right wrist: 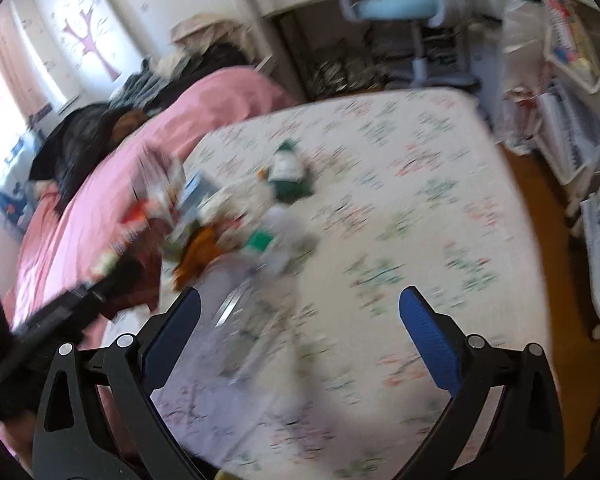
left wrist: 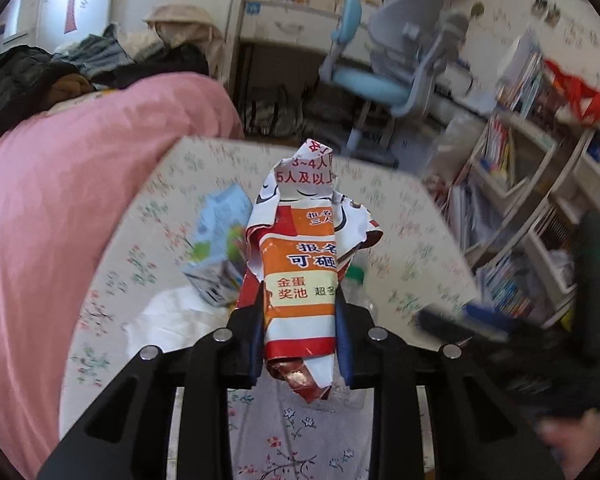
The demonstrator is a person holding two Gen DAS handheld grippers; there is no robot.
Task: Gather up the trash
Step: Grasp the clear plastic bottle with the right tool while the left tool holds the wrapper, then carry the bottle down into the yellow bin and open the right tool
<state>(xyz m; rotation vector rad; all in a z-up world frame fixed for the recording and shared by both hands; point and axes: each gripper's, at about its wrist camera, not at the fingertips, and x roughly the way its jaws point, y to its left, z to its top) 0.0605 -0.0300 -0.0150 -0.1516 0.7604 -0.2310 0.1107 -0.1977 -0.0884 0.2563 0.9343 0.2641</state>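
One crumpled, glossy red, orange and white printed paper flyer (left wrist: 300,264) stands pinched between the two blue ribbed pads of the left gripper (left wrist: 300,308), whose jaws are drawn in close against its sides, holding it above the flat white table with a small floral print (left wrist: 400,208). At ten o'clock of the flyer lies one creased blue and white carton (left wrist: 216,240); at eight o'clock, one soft white sheet (left wrist: 172,316). The right gripper (right wrist: 300,320) holds nothing, its two blue pads spread wide over the table's blurred litter heap (right wrist: 260,216), which lies at eleven o'clock of it. One smooth pink cloth (left wrist: 60,200) bulges at the table's nine o'clock
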